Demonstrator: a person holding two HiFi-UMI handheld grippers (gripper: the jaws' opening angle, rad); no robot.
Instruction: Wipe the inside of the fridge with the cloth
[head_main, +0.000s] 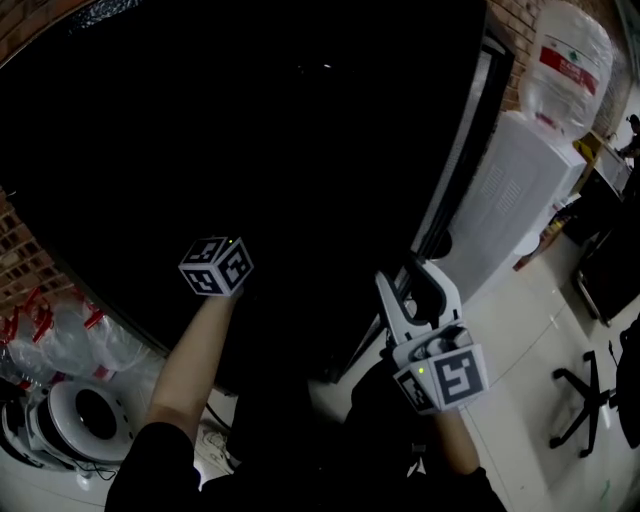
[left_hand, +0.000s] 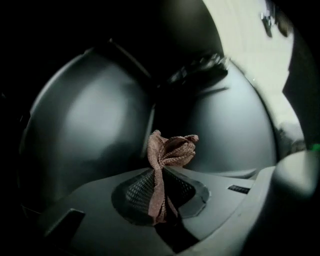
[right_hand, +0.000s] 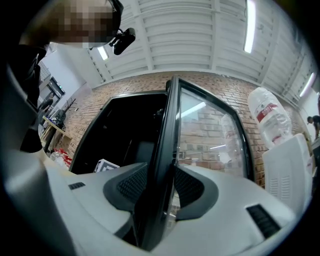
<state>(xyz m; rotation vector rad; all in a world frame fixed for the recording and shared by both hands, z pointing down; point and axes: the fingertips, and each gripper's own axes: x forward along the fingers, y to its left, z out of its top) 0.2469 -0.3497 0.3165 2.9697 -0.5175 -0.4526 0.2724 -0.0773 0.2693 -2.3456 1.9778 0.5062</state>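
Inside the dark fridge (head_main: 250, 150), the left gripper (left_hand: 159, 172) pinches a bunched brown cloth (left_hand: 172, 150); to its right, the right gripper (right_hand: 167, 187) clamps the glass door (right_hand: 205, 130) by its edge.

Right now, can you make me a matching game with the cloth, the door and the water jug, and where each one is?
Things:
1. cloth
2. door
3. jug

Places:
A. on top of the white dispenser
B. pinched in the left gripper
C. between the jaws of the right gripper

Pairs: 1-B, 2-C, 3-A
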